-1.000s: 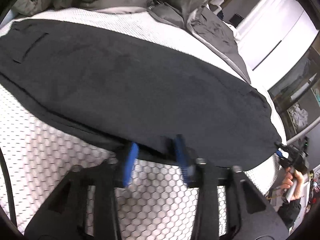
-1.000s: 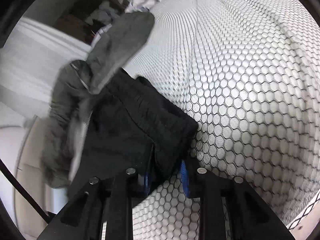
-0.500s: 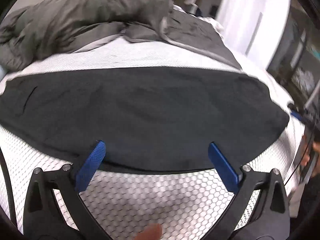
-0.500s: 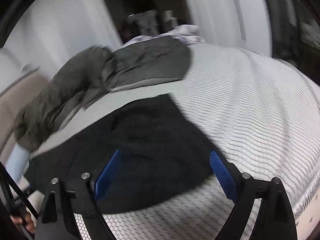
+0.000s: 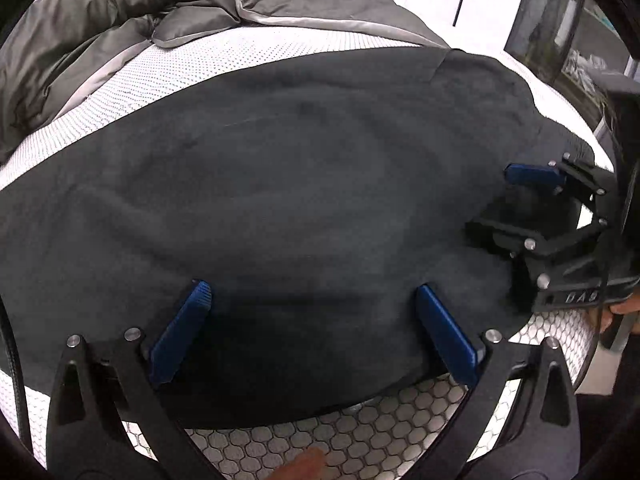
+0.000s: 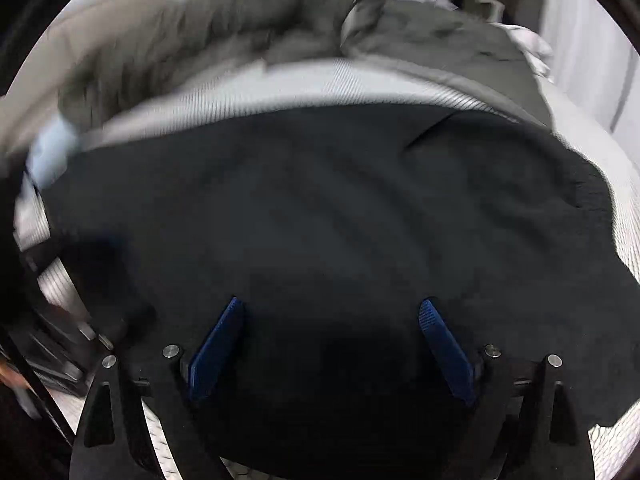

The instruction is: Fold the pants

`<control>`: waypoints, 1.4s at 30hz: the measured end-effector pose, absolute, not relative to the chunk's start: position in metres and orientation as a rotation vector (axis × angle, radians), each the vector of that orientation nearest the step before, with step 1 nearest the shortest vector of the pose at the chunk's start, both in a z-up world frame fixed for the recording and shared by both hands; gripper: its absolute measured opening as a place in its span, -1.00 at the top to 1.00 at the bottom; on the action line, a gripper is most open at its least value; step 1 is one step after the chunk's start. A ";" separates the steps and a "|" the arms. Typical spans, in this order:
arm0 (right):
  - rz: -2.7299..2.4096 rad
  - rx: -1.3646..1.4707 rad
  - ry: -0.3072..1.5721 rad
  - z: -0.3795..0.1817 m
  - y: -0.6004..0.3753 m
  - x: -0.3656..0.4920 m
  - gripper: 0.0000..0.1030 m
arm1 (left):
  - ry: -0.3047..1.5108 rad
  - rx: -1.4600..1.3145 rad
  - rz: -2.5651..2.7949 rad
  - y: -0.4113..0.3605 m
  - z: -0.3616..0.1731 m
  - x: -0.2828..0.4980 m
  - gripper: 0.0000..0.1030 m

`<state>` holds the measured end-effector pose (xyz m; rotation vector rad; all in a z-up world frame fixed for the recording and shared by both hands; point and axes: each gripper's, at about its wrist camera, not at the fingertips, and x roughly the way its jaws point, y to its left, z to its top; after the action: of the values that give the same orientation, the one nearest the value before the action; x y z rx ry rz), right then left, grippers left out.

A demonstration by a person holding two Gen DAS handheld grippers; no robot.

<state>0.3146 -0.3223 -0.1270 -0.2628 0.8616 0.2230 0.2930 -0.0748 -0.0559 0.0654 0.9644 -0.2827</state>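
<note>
Black pants lie spread flat across the white honeycomb mattress. My left gripper hovers over their near edge, jaws wide open, nothing pinched between the blue pads. At the pants' right end the right gripper reaches in sideways, open, held by a hand. In the right wrist view the pants fill the middle. There the right gripper stands open above the cloth, its blue pads apart and gripping nothing.
A crumpled grey duvet is heaped along the far side of the mattress, also blurred as the duvet. The bed's right edge drops off near a dark glass-fronted cabinet. A black cable hangs at left.
Both grippers let go of the pants' edge and opened wide. Both then swung in over the flat pants, rolling as they went, and the right gripper came close beside the left.
</note>
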 end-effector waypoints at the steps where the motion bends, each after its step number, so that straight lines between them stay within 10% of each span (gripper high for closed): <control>1: 0.206 -0.304 0.858 -0.126 -0.322 0.312 -0.77 | 0.964 0.074 -0.281 -0.074 -0.057 0.291 -0.98; 12: -0.065 -0.306 0.772 -0.114 -0.389 0.297 -0.77 | 0.925 0.063 -0.219 -0.036 -0.051 0.279 -0.98; 20: 0.352 -0.136 0.795 -0.107 -0.320 0.301 -0.77 | 0.871 0.075 -0.324 -0.054 -0.043 0.273 -0.48; 42: 0.255 -0.208 0.777 -0.105 -0.318 0.328 -0.75 | 0.899 0.058 -0.242 -0.004 -0.037 0.293 -0.71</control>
<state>0.3280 -0.3178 -0.1051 -0.2081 0.7773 0.2552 0.2929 -0.0045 -0.0373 0.0582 0.8987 -0.2415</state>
